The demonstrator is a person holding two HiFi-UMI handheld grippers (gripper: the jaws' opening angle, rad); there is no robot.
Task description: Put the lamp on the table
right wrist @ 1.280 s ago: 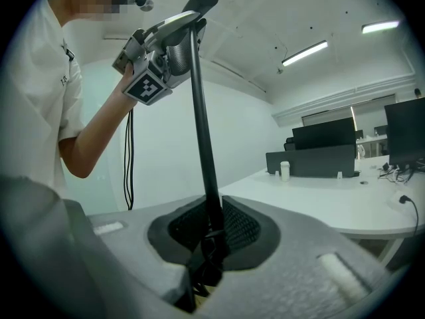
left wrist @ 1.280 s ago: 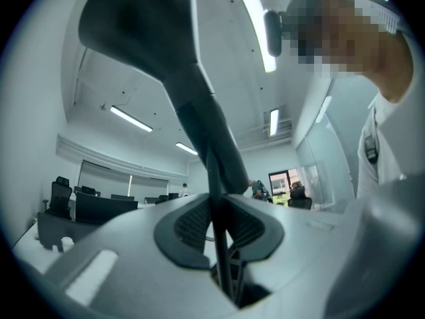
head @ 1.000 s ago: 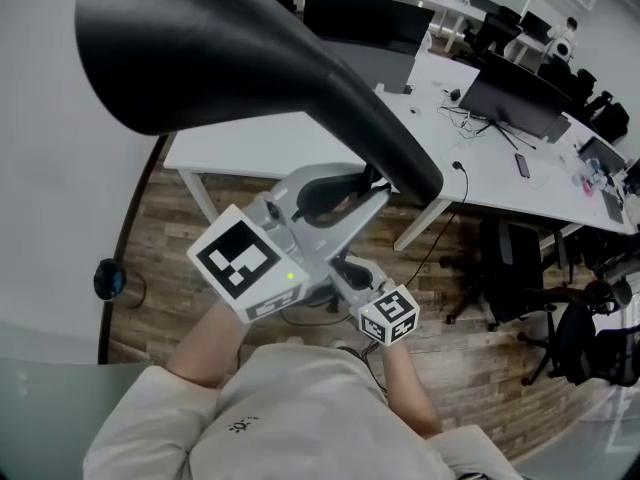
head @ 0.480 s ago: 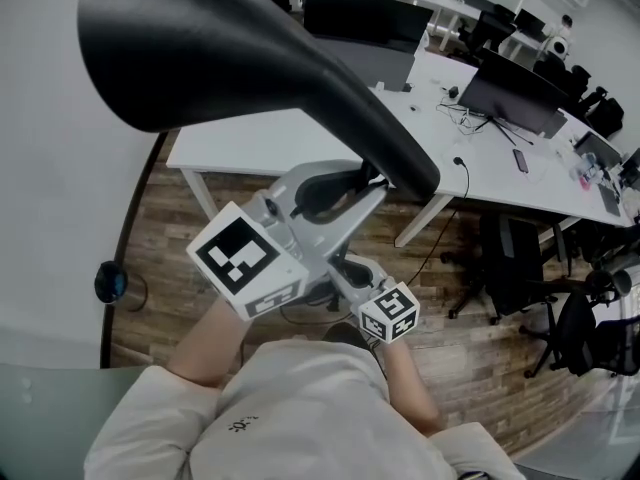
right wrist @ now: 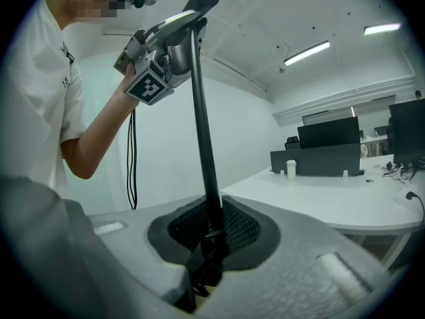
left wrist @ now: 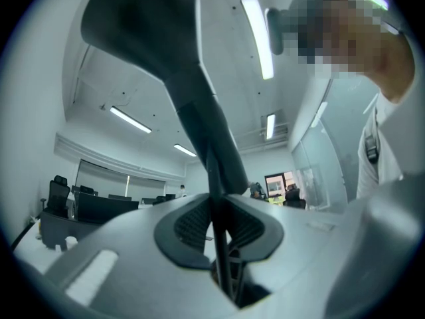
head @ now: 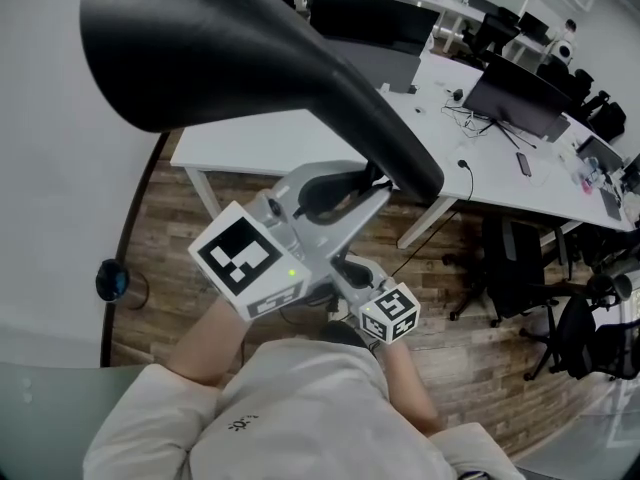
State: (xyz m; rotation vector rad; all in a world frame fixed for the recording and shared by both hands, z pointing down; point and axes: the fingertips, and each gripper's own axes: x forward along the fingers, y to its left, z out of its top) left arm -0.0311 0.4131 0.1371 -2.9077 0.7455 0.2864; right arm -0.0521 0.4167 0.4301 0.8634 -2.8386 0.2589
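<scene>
The lamp (head: 250, 58) is black. It has a big wide head that gets thin like a horn, and a long thin pole. It is up in the air. The left gripper (left wrist: 222, 244) pinches it just under the head. The right gripper (right wrist: 211, 234) pinches the pole lower down. The table (head: 250, 143) is long and white, down below the lamp.

Right tongs (right wrist: 211, 234) clamped on a thin black lamp pole (right wrist: 202, 131), pole rising to the left tongs (right wrist: 188, 26) gripping it high up, a person's hand (right wrist: 133, 66) behind, white desk (right wrist: 319, 201) at right, small white bottle (right wrist: 290, 167), dark monitor (right wrist: 329, 135).
</scene>
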